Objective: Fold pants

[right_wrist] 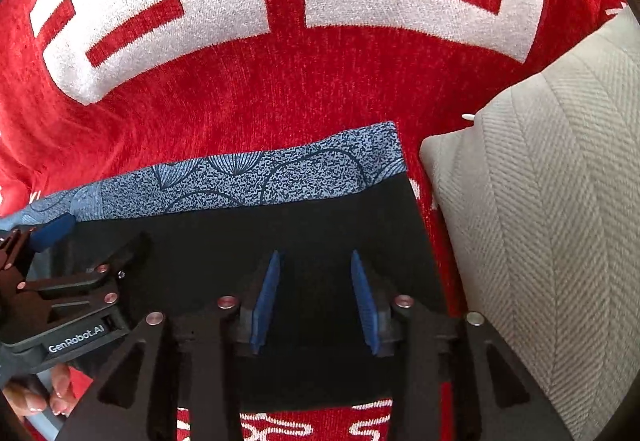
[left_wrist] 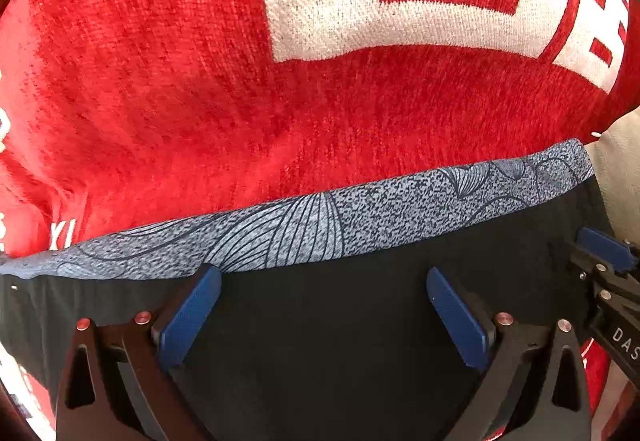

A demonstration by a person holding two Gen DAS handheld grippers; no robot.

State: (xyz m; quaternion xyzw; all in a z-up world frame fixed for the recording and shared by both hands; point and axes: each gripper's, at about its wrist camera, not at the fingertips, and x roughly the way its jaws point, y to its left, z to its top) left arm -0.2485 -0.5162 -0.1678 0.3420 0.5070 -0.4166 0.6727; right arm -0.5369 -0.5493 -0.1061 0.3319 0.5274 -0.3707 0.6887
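I find the pants [right_wrist: 288, 241] folded into a compact black block, patterned waistband [right_wrist: 256, 181] outermost, on the red blanket [right_wrist: 240, 97] near its edge beside the grey cushion [right_wrist: 552, 201]. My right gripper [right_wrist: 314, 297] and left gripper [left_wrist: 322, 317] hover over it, both released, grasping nothing, I judge to check the fold. No containers seen.

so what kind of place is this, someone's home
Probably a home, likely a sofa or bed. The black pants with a blue patterned waistband lie on a red and white woven blanket, beside a beige herringbone cushion.
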